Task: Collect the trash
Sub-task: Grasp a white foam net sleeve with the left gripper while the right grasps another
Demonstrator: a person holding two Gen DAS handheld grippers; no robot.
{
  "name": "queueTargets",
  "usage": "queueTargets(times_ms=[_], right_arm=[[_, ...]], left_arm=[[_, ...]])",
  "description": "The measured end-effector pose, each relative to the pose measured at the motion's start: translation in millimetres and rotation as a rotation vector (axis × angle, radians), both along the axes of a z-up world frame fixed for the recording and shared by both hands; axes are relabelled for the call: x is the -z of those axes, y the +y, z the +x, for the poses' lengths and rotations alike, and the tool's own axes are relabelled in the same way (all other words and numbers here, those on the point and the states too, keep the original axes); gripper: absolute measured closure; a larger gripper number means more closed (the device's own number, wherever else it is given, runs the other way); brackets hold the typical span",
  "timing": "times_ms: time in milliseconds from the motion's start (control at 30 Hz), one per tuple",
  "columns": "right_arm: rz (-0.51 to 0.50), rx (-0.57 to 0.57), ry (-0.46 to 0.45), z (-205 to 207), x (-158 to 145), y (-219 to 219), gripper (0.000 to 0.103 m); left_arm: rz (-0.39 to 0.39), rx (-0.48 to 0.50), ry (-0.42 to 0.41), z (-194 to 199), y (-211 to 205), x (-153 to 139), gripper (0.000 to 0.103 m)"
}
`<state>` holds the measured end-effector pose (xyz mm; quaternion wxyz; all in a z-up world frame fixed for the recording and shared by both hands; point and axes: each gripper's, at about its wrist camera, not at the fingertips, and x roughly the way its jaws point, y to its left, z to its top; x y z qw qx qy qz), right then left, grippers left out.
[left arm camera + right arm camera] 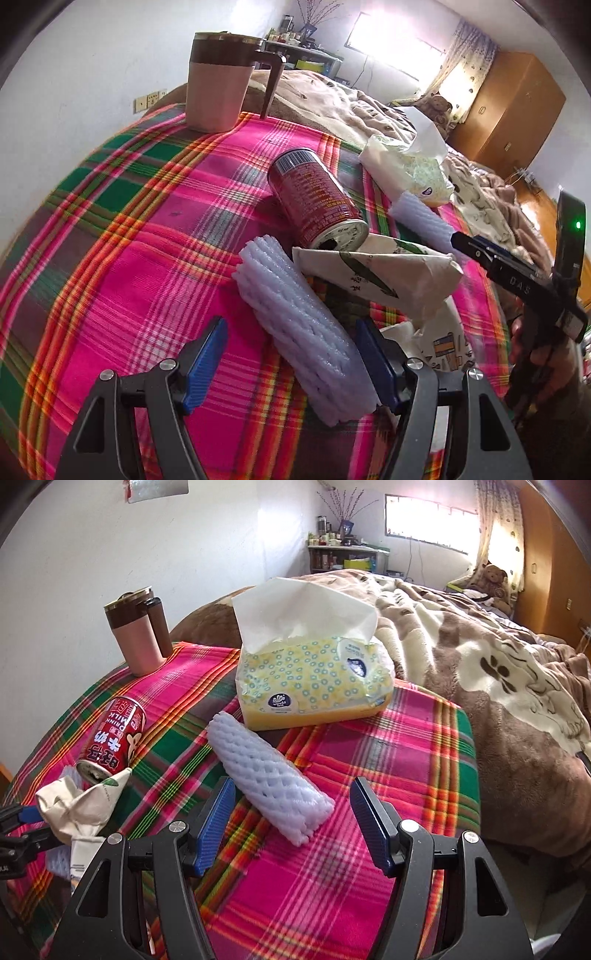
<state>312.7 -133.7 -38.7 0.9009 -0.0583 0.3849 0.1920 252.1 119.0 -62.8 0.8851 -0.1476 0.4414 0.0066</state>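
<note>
**Both tongs spread over foam sleeves on the plaid worktop**

Tongs in our left hand [291, 365] stood wide, their blue pads on either side of a white ribbed foam net sleeve [295, 332]; the sleeve lay near the right-hand pad, and we could not tell whether it touched. Our right tongs [291, 823] were just as wide and held nothing, with a second white foam net sleeve [269, 771] lying slantwise between the pads, nearer the left one.

Both sleeves rested on the pink, green and orange plaid cloth [369, 812] covering the worktop. Beside the first sleeve lay a red milk drink can on its side [317, 206], its open mouth touching a crumpled cream paper wrapper with green leaf print [384, 273]. A yellow soft pack of tissues [314, 690] and a pink lidded travel mug with a brown handle [221, 81] stood further back.

We judged the risks as these: foam crushes easily, so an off-centre squeeze could flip a sleeve out sideways; the loose cloth could bunch under descending pads; and the tipped can might roll or dribble if the wrapper were nudged.
</note>
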Motion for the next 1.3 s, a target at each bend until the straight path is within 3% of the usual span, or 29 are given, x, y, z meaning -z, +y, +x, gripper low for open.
queueTargets(times_ms=[200,467,767,900,967,1133,1300], right_arm=[[-0.01,-0.048,0.009,10,4,8,0.037],[-0.084,-0.113,0.036,16,13,25,0.037],[-0.081,-0.081,0.082,20,17,26,0.037],[-0.043,-0.066,0.094,20,17,24,0.038],[-0.04,-0.066,0.095,18,17,24,0.049],[-0.013,-0.068,0.09,12,15,21,0.061],[0.006,-0.066,0.079,3,11,18,0.071]], left_arm=[[0.079,-0.02,0.03,-1,3,1,0.032],[0.113,-0.021,0.039,5,2,4,0.029],[0.076,-0.024,0.021,6,2,5,0.03],[0.059,-0.023,0.008,5,4,3,0.049],[0.043,-0.021,0.002,5,5,3,0.056],[0.022,-0.008,-0.006,3,3,2,0.07],[0.022,-0.003,-0.009,0,1,1,0.072]])
